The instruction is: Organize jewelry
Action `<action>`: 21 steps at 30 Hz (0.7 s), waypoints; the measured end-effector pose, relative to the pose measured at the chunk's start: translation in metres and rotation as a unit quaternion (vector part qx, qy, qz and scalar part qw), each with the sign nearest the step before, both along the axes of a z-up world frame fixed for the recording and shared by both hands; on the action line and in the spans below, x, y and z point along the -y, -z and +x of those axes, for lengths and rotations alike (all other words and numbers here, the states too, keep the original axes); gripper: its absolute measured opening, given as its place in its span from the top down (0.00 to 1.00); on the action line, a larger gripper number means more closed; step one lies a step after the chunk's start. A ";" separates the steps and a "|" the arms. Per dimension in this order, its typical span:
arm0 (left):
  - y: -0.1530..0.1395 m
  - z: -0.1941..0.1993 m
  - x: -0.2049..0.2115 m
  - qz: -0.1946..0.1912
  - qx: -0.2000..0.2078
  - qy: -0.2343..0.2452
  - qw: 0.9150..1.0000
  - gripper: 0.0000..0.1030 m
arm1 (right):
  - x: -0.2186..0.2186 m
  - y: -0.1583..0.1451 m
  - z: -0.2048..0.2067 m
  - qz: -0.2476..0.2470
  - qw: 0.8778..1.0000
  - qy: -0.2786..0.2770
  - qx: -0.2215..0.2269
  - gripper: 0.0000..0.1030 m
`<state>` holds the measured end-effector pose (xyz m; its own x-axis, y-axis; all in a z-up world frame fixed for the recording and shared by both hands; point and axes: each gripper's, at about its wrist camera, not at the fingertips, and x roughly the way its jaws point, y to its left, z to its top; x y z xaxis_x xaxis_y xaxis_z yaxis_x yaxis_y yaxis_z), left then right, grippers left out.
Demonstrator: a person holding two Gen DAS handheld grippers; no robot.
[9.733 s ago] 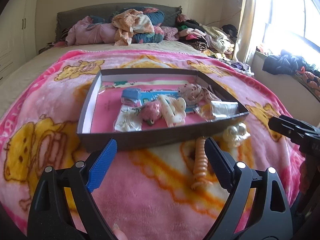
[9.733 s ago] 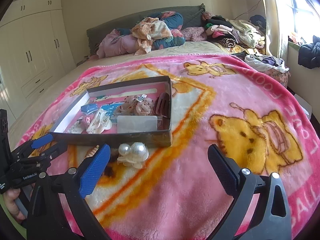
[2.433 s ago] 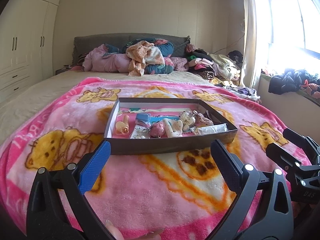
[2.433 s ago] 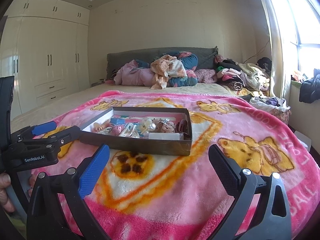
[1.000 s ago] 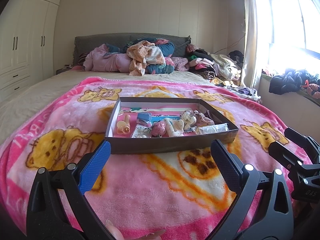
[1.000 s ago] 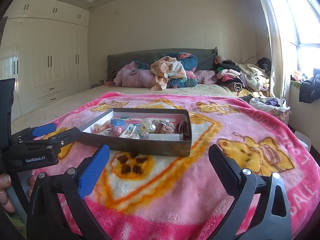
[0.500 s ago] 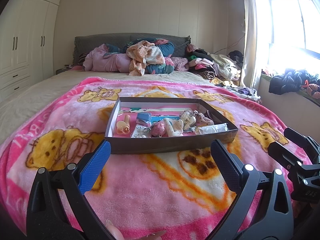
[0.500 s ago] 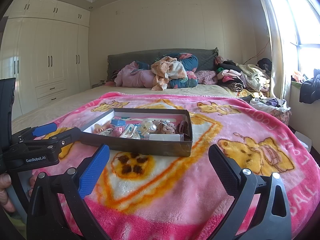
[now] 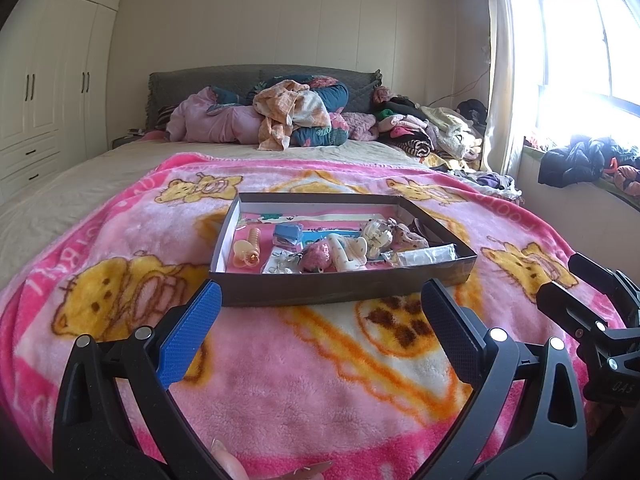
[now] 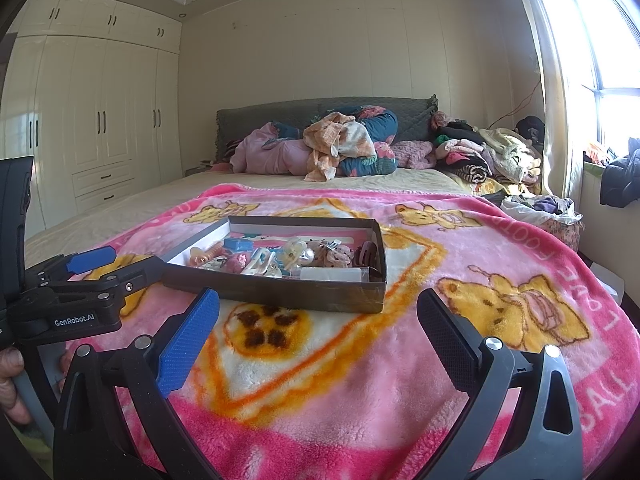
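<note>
A shallow dark box [image 9: 344,286] [image 10: 280,290] sits on the pink bear blanket [image 9: 312,380] [image 10: 360,360]. It holds several hair clips and jewelry pieces: an orange spiral clip [image 9: 250,246] at its left, a pink fluffy piece [image 9: 316,256], a white clip [image 9: 348,250], a pearl clip [image 9: 376,234], a clear packet [image 9: 426,256]. My left gripper [image 9: 318,320] is open and empty, held back from the box's near wall; it also shows in the right wrist view [image 10: 116,266]. My right gripper [image 10: 318,320] is open and empty; it also shows in the left wrist view [image 9: 576,284].
Piled clothes and bedding [image 9: 296,120] [image 10: 348,148] lie at the headboard. A white wardrobe [image 10: 92,128] stands left. A window sill with clothes [image 9: 584,160] is at the right.
Since 9.7 s ago the orange spiral clip and the pearl clip, once on the blanket before the box, lie inside it. Both grippers have drawn back. Nothing has moved in the last second.
</note>
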<state>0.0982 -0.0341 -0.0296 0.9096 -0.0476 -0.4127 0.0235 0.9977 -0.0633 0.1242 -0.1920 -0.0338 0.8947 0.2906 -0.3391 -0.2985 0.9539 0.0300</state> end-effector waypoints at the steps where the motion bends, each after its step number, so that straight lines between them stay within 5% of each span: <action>1: 0.000 0.000 0.000 0.001 0.001 0.000 1.000 0.11 | -0.001 0.000 0.000 0.000 1.000 0.000 0.001 0.06; 21: 0.001 0.000 -0.001 0.000 -0.003 0.001 1.000 0.11 | -0.003 -0.001 0.000 0.001 1.000 0.001 0.002 0.06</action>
